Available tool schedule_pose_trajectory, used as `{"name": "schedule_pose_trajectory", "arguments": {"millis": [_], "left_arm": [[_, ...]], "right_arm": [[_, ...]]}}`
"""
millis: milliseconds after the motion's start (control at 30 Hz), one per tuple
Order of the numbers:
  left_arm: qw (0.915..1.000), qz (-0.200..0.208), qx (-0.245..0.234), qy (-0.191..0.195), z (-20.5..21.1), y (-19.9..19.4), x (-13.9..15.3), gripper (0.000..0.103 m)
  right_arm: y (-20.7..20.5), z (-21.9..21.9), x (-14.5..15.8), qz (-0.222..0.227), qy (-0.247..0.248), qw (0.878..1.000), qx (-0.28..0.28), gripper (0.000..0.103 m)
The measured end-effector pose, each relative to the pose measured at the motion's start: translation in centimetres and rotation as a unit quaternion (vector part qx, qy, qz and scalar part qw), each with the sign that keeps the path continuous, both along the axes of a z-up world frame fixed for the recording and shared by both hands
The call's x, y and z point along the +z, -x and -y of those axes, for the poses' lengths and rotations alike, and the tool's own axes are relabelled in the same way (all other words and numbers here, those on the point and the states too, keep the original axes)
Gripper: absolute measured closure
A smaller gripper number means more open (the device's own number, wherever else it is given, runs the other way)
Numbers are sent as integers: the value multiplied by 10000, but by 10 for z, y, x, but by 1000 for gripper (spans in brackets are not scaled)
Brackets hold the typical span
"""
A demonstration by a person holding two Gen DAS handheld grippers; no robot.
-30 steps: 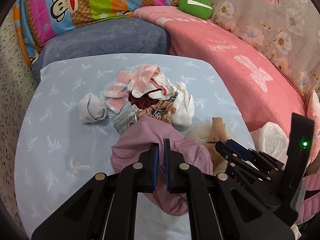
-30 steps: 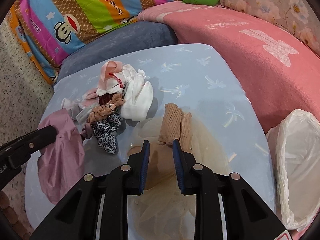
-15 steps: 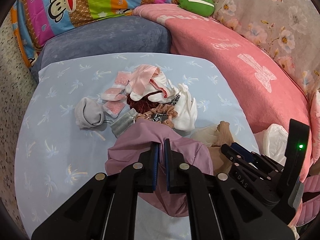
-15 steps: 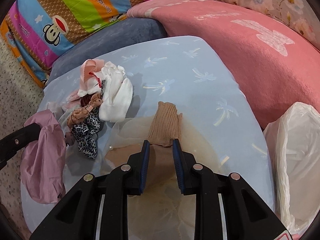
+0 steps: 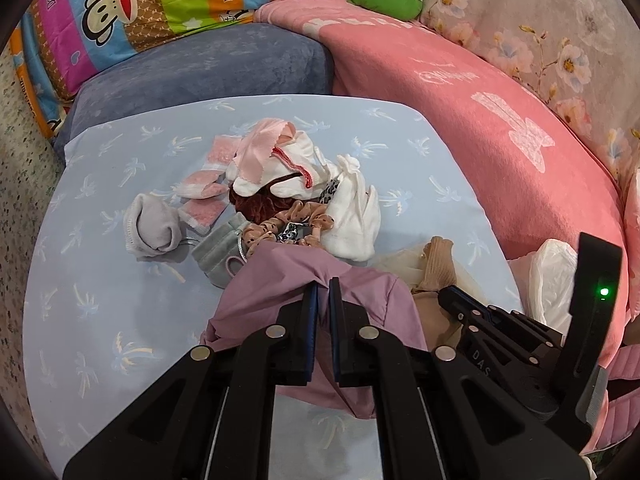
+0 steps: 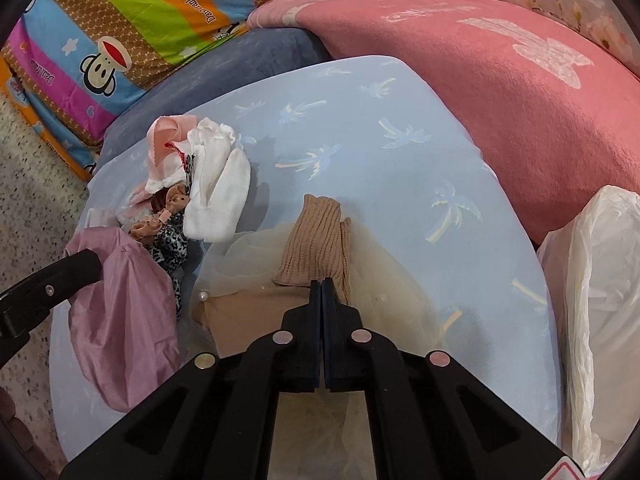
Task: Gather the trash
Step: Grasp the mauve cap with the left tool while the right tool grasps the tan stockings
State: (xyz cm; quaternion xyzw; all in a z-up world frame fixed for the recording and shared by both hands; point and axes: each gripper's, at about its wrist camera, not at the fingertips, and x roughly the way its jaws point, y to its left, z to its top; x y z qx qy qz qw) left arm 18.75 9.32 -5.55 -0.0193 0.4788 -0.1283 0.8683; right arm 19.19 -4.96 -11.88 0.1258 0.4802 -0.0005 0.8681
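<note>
My left gripper (image 5: 323,284) is shut on a purple cloth (image 5: 280,276), which hangs bunched under its fingers above the light blue table cover (image 5: 100,280). In the right wrist view the same purple cloth (image 6: 120,300) droops at the left. My right gripper (image 6: 322,282) has its jaws pressed together on the near edge of a tan ribbed stocking (image 6: 316,236). The stocking lies on sheer cream tulle (image 6: 248,256). The left wrist view shows the right gripper (image 5: 452,296) low beside the tan stocking (image 5: 438,264).
A heap of small garments (image 5: 288,176), with white, pink and leopard-print pieces, a grey sock (image 5: 152,232) and a grey pouch (image 5: 220,252), lies mid-table. A white plastic bag (image 6: 600,300) stands at the right edge. Pink and blue cushions ring the far side.
The right gripper's jaws have closed, from standing apart over the tan stocking to pinched on its near edge. The left gripper keeps its hold on the purple cloth.
</note>
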Motion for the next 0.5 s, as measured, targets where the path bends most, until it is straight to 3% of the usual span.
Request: {"name": "schedule_pose_trajectory", "arguments": {"millis": [233, 267, 333, 500], "left_arm": [[10000, 97, -2, 21, 5, 3, 9, 97], [9999, 106, -5, 22, 5, 4, 9, 97], [9999, 113, -12, 15, 7, 3, 10, 97], [9999, 107, -29, -14, 9, 1, 8, 97]], "right_arm": [[5, 3, 33, 322, 135, 9994, 71, 102], [3, 4, 34, 304, 207, 9993, 67, 99], [2, 7, 32, 298, 288, 9991, 19, 80], [0, 15, 22, 158, 188, 9997, -29, 80]]}}
